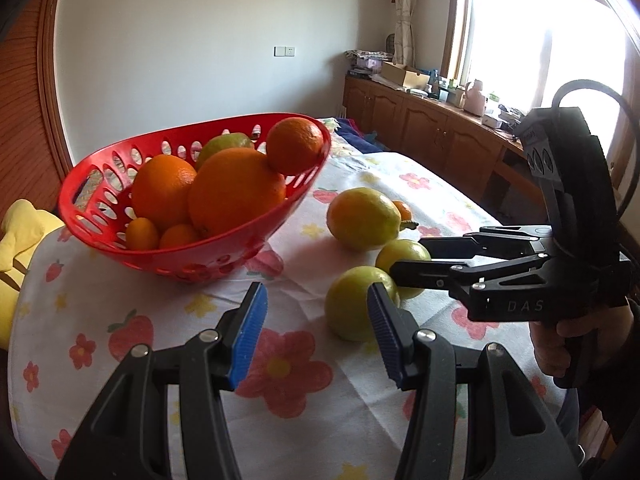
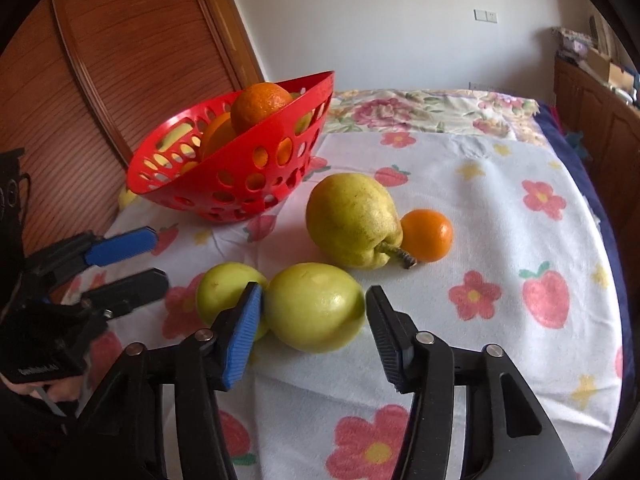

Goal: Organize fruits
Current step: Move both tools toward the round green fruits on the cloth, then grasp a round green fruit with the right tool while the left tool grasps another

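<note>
Fruit-sorting, pick-up stage. Landmark: red basket (image 2: pixel 240 172), perforated, already loaded w/ oranges (image 1: pixel 236 190) plus one greenish fruit at the back. Four fruits lie loose on the cloth in front of the basket: pear (image 2: pixel 352 220), small orange (image 2: pixel 428 234) touching the pear's far side, and two green-yellow round fruits nearer the cameras, side by side and touching.

Right gripper (image 2: pixel 314 334): jaws wide apart, straddling the larger green fruit (image 2: pixel 316 306); the blue pad sits in the cleft between it and the smaller green fruit (image 2: pixel 224 292); nothing gripped yet. Left gripper (image 1: pixel 318 332): also wide open and empty, hovering just off the same pair, on the basket side.

Judgement: approx. halfway; next move calls for closing on the larger fruit w/o nudging its neighbour, then a lift over the basket rim.

Surface: white cloth (image 2: pixel 500 208) w/ flower and strawberry print, soft, creased. Room beyond the basket: plain wall, wood panelling; window and cabinets opposite.
</note>
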`<state>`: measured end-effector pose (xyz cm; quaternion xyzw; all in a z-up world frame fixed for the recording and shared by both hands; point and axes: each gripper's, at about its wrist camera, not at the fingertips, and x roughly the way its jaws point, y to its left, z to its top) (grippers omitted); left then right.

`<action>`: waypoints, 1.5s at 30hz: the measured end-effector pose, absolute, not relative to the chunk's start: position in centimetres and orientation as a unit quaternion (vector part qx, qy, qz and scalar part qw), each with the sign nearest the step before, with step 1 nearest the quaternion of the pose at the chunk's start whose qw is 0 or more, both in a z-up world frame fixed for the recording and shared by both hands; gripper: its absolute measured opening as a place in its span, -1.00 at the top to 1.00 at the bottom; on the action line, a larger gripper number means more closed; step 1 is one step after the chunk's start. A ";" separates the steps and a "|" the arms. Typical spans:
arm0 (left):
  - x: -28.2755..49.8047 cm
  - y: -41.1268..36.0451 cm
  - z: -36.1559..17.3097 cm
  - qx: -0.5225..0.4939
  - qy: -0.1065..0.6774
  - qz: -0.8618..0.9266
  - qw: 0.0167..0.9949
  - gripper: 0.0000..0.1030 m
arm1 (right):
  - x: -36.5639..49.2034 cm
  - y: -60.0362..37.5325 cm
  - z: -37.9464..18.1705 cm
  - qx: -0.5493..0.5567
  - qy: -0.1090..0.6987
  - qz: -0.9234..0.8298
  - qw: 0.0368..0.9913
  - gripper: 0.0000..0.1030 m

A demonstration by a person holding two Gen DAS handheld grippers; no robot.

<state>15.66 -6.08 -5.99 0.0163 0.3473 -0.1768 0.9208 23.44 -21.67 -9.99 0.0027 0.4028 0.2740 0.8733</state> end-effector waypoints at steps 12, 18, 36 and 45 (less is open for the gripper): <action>16.8 -8.8 -6.8 0.032 0.359 -0.196 0.912 -0.01 | 21.8 -23.3 -9.4 -0.037 0.387 0.244 0.889 -0.04; 17.4 -10.1 -6.9 0.045 0.367 -0.199 0.908 -0.01 | 21.2 -24.0 -9.5 -0.046 0.389 0.228 0.891 -0.05; 18.6 -11.2 -8.6 0.069 0.396 -0.185 0.897 0.00 | 21.0 -24.4 -9.7 -0.028 0.388 0.231 0.892 -0.08; 18.4 -10.7 -8.6 0.063 0.396 -0.188 0.896 0.00 | 21.3 -23.6 -10.1 -0.038 0.393 0.233 0.889 -0.12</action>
